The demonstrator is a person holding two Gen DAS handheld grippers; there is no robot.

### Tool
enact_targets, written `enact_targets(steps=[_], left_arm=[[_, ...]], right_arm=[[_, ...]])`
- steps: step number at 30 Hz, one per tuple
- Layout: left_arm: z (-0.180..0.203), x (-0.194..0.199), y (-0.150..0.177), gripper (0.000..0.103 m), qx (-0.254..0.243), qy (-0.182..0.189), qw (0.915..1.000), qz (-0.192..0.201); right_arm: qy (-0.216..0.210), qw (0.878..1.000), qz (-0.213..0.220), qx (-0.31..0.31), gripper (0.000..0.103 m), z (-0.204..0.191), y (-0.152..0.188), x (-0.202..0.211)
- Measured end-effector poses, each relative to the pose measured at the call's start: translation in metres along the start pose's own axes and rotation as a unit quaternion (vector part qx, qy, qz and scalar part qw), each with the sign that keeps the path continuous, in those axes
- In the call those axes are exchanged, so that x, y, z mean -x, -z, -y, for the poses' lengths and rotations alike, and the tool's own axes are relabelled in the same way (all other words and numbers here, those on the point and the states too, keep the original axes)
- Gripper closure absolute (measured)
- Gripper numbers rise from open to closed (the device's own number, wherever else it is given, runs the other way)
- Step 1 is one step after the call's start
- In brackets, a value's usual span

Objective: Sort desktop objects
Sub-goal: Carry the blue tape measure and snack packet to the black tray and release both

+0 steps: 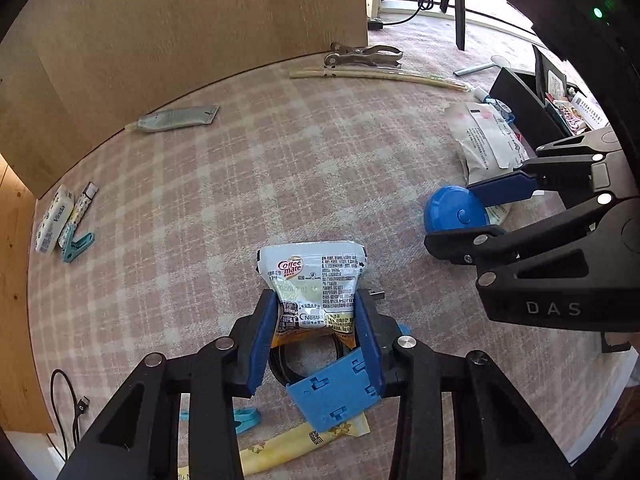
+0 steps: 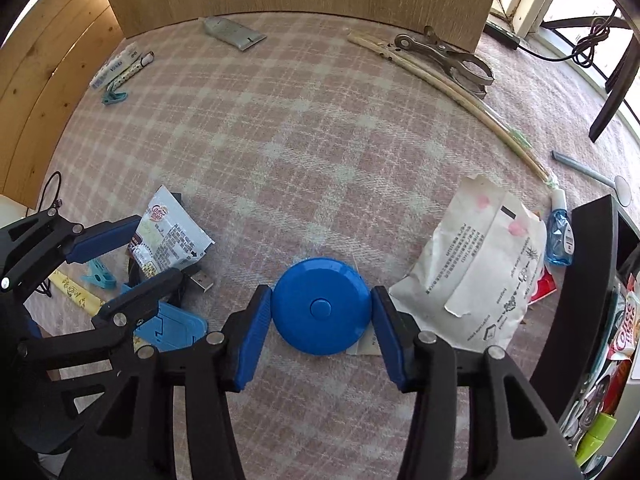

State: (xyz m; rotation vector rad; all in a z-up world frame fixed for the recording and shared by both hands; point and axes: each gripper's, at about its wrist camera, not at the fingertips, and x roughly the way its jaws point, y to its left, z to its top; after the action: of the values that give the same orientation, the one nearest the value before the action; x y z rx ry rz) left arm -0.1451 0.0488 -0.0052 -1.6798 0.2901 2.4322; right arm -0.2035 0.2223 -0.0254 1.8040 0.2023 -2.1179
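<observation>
We are clamping the Coffee-mate sachet (image 1: 316,280) in the left gripper (image 1: 316,320) at bottom centre, the right gripper (image 2: 320,316) pinching the blue tape measure (image 2: 320,306); most items are lying unsorted outside the black organizer box (image 2: 584,280).

— What's under my claws?

— A woven cloth (image 2: 320,128) over the tabletop, pink plaid, matt and a bit rough. The board (image 1: 180,40) behind is pale wood grain, unpolished.

— And what I've got?

— My left claw (image 1: 316,328) has matt blue plastic pads on a glossy, crinkled creamer sachet (image 1: 312,276). My right claw (image 2: 320,312) flanks a smooth, shiny blue plastic disc (image 2: 320,306). Beside it lies a creased matt paper packet (image 2: 472,264) — and, further back, bare metal tongs (image 2: 444,56), dull and scuffed.
</observation>
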Motion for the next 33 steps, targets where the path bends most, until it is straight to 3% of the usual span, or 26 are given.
enact_targets(steps=[13,20,26,33], left_arm=[[-0.009,0.050,-0.009,0.067,0.036,-0.008,0.9984,0.042],[0.047,0.054,-0.027,0.067,0.010,0.016,0.9982,0.057],[0.112,0.065,-0.039,0.067,-0.037,0.055,0.9956,0.067],[0.194,0.065,-0.058,0.066,-0.095,0.083,0.9896,0.068]], right_arm=[[-0.005,0.999,0.042,-0.021,0.054,0.010,0.012,0.048],[-0.003,0.995,0.075,-0.063,0.054,0.007,0.047,0.074],[0.014,0.987,0.096,-0.125,0.054,0.061,0.097,0.109],[0.058,0.970,0.107,-0.208,0.054,0.135,0.170,0.141]])
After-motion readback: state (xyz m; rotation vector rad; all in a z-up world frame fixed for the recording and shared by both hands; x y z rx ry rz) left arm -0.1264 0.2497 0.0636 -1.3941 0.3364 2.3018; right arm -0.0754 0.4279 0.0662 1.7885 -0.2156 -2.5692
